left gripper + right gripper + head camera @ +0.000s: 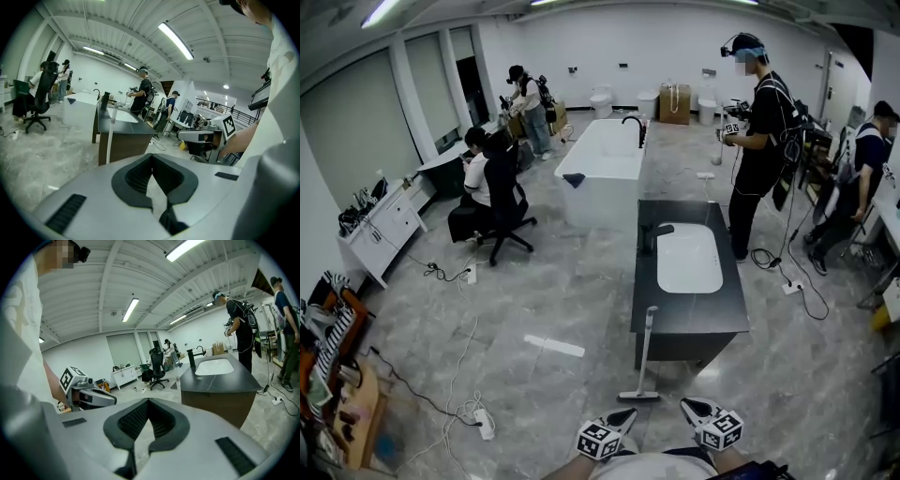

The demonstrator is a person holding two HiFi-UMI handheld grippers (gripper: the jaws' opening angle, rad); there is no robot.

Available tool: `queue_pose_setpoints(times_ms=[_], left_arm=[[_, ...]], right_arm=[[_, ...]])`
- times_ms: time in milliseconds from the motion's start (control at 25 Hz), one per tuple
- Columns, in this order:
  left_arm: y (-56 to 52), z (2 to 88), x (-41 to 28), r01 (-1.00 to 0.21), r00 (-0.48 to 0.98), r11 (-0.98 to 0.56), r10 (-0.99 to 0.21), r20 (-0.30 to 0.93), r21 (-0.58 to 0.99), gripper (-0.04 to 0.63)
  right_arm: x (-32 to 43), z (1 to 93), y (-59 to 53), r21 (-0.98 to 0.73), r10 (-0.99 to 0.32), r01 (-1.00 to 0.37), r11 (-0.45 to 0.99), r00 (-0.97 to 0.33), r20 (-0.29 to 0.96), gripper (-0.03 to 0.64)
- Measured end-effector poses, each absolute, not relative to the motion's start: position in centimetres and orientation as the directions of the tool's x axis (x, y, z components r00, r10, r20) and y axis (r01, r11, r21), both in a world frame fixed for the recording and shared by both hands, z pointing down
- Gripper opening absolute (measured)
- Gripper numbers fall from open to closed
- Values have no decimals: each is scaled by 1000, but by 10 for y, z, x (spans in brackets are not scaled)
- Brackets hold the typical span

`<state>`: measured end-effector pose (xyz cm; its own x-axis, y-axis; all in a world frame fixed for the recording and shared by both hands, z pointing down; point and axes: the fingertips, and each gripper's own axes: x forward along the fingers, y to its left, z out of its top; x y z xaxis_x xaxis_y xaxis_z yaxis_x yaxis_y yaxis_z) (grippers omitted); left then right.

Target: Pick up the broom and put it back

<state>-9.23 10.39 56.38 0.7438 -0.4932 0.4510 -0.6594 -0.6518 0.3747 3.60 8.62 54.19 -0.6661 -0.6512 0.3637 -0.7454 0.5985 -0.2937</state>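
The broom (645, 356) stands with its white handle leaning on the near end of the dark sink island (675, 309) and its head on the floor. The left gripper view shows the broom handle (110, 138) ahead, against the island's end. My left gripper (625, 414) and right gripper (688, 406) are held side by side just short of the broom head, both pointing toward it. Each has its jaws shut with nothing between them, as seen for the left gripper (151, 172) and the right gripper (148, 416) in their own views.
A white bathtub (605, 159) stands beyond the island. A person in black (764, 131) stands at the island's far right; another sits on an office chair (497, 202) at left. Cables and a power strip (484, 423) lie on the floor left of me.
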Motion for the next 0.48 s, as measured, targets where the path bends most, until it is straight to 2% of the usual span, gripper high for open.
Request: queue_pose_setpoints(times_ms=[480], left_arm=[[83, 569, -122, -669, 738, -637, -510, 441, 382, 12]], right_arm=[[15, 545, 58, -276, -642, -745, 607, -664, 383, 17]])
